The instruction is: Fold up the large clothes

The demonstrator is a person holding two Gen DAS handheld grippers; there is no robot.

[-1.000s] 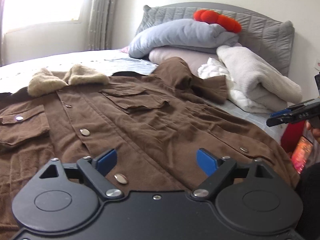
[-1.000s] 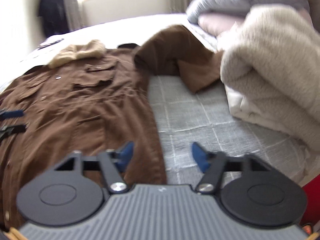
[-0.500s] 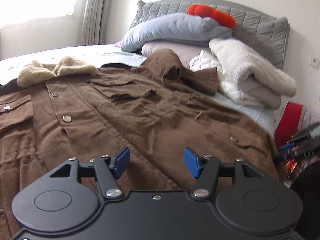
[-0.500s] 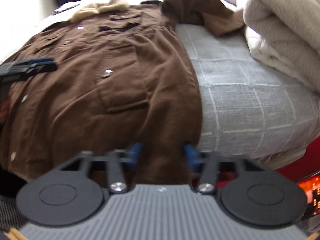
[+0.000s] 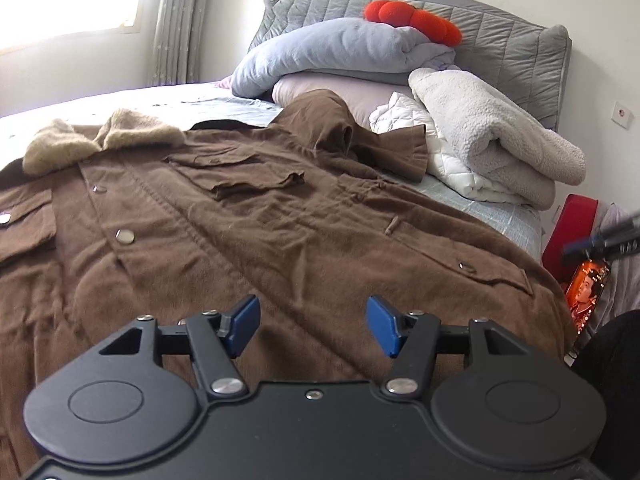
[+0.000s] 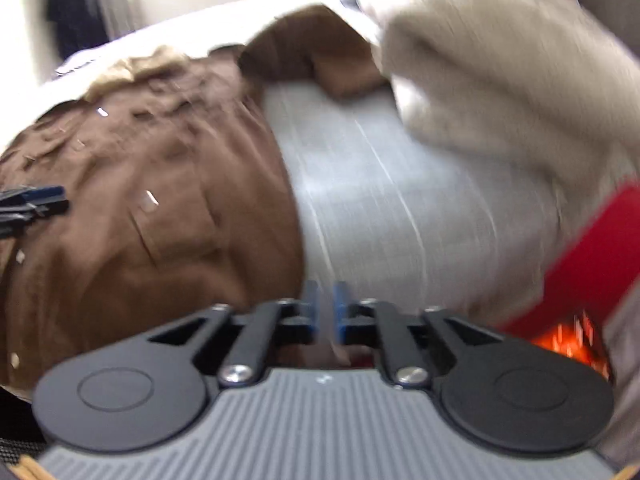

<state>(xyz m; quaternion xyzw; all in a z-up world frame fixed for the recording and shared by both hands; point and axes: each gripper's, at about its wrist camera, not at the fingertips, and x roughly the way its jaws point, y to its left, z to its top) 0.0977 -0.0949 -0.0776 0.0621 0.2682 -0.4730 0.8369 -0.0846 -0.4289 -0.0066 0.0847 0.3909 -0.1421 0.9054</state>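
A large brown coat (image 5: 280, 232) with a tan fur collar (image 5: 104, 140) lies spread face up on the bed, one sleeve (image 5: 360, 140) bunched toward the pillows. My left gripper (image 5: 312, 322) hovers low over the coat's hem, open, with only flat cloth beneath the gap. In the blurred right wrist view my right gripper (image 6: 325, 308) sits at the coat's (image 6: 160, 220) right edge over the grey sheet (image 6: 380, 200). Its jaws stand close together and are opening, with nothing visible between them. The left gripper (image 6: 32, 204) shows at that view's left edge.
Grey and pink pillows (image 5: 332, 52), a red plush toy (image 5: 416, 20) and a folded beige fleece blanket (image 5: 492, 140) are piled against the quilted headboard (image 5: 512, 36). A red object (image 5: 572, 220) stands beside the bed at the right. A window lights the far left.
My left jaws narrowed from wide and then held still. My right jaws closed in around the coat's right hem, then slid right off the edge onto the sheet.
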